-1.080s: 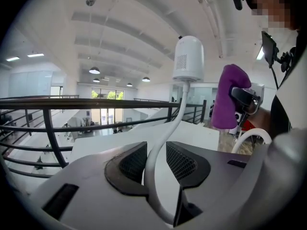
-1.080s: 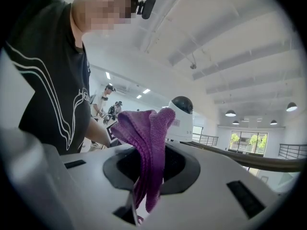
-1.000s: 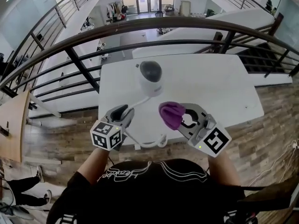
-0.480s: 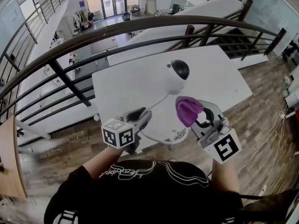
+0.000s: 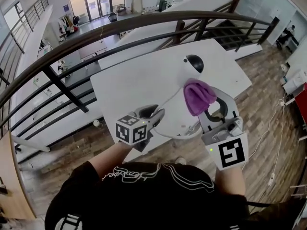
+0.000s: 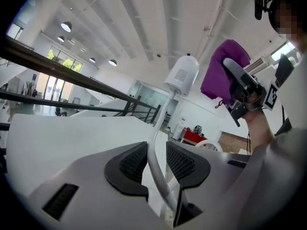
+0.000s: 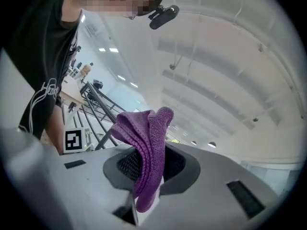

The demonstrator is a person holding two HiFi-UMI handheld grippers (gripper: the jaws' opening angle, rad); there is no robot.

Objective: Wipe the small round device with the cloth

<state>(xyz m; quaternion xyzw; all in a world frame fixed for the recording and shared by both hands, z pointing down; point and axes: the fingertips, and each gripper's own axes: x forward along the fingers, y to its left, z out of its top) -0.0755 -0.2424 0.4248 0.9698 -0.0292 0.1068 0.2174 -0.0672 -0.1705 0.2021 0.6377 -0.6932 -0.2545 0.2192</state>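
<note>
Head view: over the white table (image 5: 129, 80), the small round device (image 5: 193, 63) rides on its white cable (image 5: 169, 101). The left gripper (image 5: 152, 114) is pinched onto that cable. The right gripper (image 5: 207, 103) is clamped on the purple cloth (image 5: 196, 94), just beside the device.

The cloth (image 5: 199, 97) hides part of the small round device (image 5: 188, 67) (head view).

The person wears a black short-sleeved T-shirt (image 5: 144, 195) with white line print, and ahead of that shirt the pale grey left gripper (image 5: 154, 113) and right gripper (image 5: 201, 95) each bear black mesh pads (image 6: 134, 163) and a black-and-white marker cube (image 5: 131, 131).
</note>
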